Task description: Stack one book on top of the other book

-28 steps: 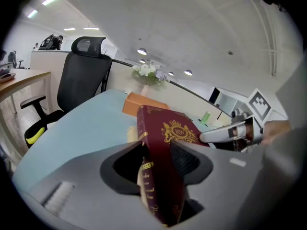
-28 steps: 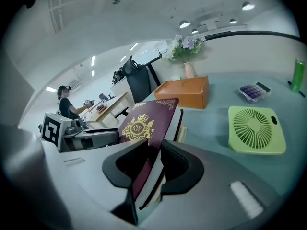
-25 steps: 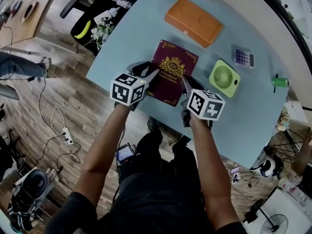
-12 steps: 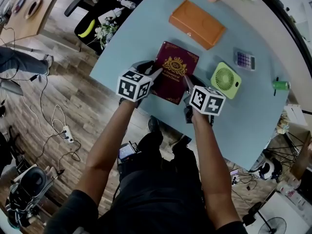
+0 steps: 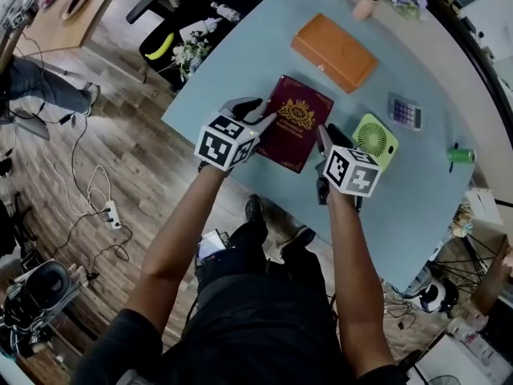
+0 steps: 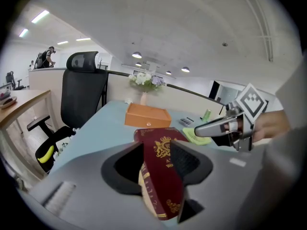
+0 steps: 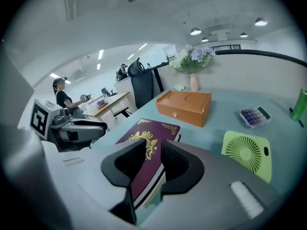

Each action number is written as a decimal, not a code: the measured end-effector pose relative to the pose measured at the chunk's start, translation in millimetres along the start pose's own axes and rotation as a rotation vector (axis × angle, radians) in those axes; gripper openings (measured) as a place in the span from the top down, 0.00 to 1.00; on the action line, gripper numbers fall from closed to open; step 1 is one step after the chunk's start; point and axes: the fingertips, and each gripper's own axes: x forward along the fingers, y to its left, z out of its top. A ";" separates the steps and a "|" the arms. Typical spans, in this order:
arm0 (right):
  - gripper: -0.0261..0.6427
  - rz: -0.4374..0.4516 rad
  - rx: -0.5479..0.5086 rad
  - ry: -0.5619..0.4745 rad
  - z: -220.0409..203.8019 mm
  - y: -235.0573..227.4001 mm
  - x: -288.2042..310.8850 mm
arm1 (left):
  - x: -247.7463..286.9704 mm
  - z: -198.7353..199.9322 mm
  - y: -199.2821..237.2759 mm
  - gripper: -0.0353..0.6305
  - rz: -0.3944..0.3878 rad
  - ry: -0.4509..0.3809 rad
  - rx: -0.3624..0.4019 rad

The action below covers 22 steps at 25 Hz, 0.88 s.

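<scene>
Light blue table (image 5: 417, 195), big, rounded. The orange book (image 5: 334, 52), boxy with a clasp, lay flat near the far edge and nothing was on it, so it was likely the base of the stack.

The maroon book (image 5: 295, 123) sat over the near edge, cover up, and looked tilted off the surface. It was caught on both side edges, probably so a wide, flat book wouldn't sag or swing.

The left gripper (image 5: 258, 115) was clamped on the book's left side, roughly half open, with cover and pages between the pads. The right gripper (image 5: 325, 139) had the book's right edge between its jaws; they were opening, though the pads looked to be on it. Risk is a one-sided hold.

The green fan (image 5: 374, 139) lay just right of the book, and the calculator (image 5: 405, 111) and green bottle (image 5: 461, 156) sat toward the right edge, all clear of the path to the orange book.
</scene>
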 end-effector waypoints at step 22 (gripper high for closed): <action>0.82 0.308 -0.229 -0.458 149.3 86.6 -200.4 | -169.1 135.9 -80.9 0.61 0.054 -0.300 0.248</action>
